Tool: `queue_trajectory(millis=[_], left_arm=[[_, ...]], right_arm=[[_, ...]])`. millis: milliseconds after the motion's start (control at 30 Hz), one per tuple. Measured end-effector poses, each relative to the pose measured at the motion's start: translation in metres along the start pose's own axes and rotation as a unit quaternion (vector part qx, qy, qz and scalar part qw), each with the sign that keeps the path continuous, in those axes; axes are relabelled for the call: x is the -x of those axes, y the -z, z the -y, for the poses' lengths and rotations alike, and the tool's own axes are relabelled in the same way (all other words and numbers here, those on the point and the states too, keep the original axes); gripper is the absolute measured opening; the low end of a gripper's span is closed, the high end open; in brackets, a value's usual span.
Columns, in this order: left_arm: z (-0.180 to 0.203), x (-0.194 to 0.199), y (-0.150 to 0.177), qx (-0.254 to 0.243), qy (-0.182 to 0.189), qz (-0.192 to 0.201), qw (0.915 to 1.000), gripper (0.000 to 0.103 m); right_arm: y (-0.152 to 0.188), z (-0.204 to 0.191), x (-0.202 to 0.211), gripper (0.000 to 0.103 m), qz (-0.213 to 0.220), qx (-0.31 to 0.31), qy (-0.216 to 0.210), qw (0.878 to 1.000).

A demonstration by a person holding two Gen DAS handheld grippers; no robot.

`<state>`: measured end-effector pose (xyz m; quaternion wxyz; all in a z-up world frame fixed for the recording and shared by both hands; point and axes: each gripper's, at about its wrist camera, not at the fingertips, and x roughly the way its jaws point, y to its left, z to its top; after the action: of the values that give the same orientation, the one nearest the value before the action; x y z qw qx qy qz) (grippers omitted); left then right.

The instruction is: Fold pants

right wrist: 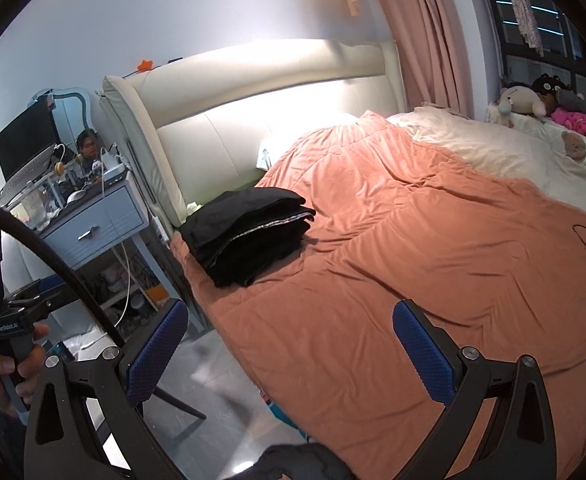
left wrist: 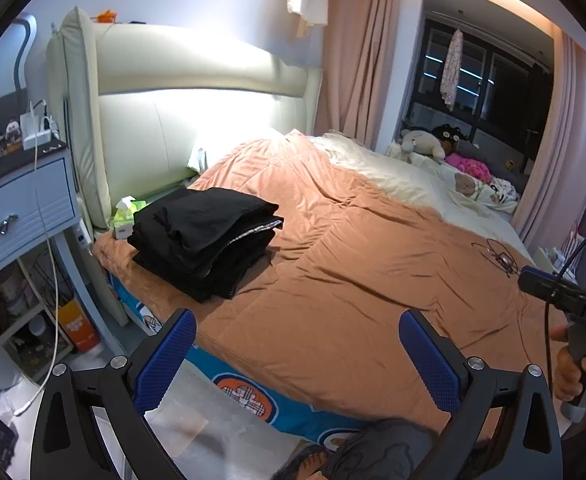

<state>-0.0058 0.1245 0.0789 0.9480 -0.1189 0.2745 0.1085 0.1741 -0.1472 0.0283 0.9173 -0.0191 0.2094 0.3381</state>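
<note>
On the bed (left wrist: 333,264), folded pants (left wrist: 205,240) are stacked; left gripper (left wrist: 297,356) and right gripper (right wrist: 289,348) are held spread, empty; another pair seems needed.

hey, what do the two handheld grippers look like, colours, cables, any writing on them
Both are matt black. The left gripper and right gripper have blue, dimpled finger pads and silver pivot bolts. A black cable curves off the left one, and its grip carries small white lettering, too blurred to read. The right one's body shows pale lettering and a thin black cable.
</note>
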Motion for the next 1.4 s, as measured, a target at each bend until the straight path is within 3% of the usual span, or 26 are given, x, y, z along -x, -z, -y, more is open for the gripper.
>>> queue_trajectory(millis=[533, 1100, 1400], left_arm=[[0.021, 0.051, 0.059, -0.046, 0.0, 0.027, 0.9986, 0.102], [0.045, 0.08, 0.111, -0.08, 0.026, 0.066, 0.9943, 0.102], [0.05, 0.099, 0.129, -0.096, 0.033, 0.085, 0.9912, 0.102]], right_arm=[[0.079, -0.036, 0.093, 0.103, 0.035, -0.011, 0.037, 0.999], [0.16, -0.081, 0.147, 0.103, 0.055, -0.035, 0.125, 0.99], [0.185, -0.113, 0.169, 0.103, 0.076, -0.033, 0.157, 0.984]])
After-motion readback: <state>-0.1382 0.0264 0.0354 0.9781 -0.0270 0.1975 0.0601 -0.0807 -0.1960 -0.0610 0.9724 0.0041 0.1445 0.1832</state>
